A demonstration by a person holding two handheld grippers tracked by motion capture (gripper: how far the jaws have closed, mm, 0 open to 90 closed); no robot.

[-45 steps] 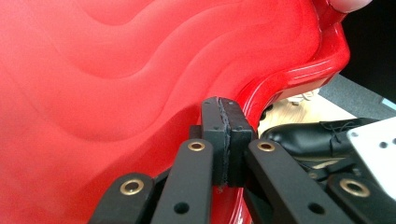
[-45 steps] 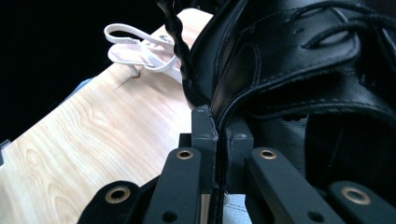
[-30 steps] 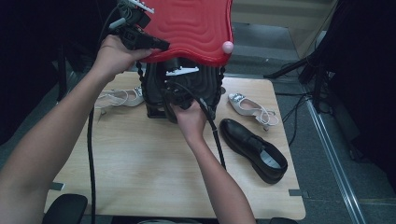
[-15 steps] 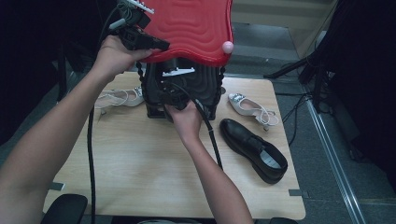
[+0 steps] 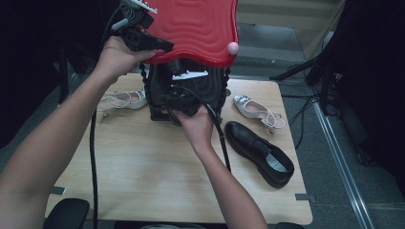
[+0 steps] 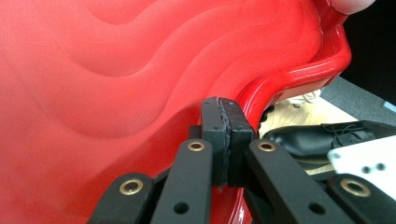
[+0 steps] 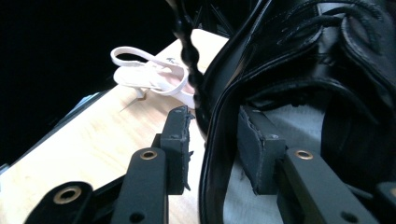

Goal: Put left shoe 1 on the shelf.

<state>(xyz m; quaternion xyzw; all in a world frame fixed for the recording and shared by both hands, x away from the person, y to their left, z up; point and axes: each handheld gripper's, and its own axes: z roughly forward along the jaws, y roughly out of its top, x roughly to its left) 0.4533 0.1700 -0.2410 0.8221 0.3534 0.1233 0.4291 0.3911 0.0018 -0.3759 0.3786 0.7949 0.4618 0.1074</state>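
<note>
A red ribbed lid (image 5: 196, 28) with a pink knob (image 5: 232, 47) stands raised over a black case (image 5: 210, 93) at the table's far middle. My left gripper (image 5: 160, 45) is at the lid's left edge. In the left gripper view its pads (image 6: 227, 140) are shut together against the red rim (image 6: 299, 74). My right gripper (image 5: 179, 98) is at the case's front. Its jaws have just been opening and stand open (image 7: 215, 121), with the case's black rim (image 7: 217, 154) between the pads. A laced black shoe (image 7: 327, 42) lies inside.
A black dress shoe (image 5: 260, 152) lies on the wooden table (image 5: 143, 176) at the right. One white sandal (image 5: 255, 109) sits behind it and another (image 5: 122, 99) lies left of the case. A cable (image 5: 93, 157) trails down the left side. Dark floor surrounds the table.
The right hand has shifted slightly at the front of the case. The left hand and the raised red lid have stayed in place.
</note>
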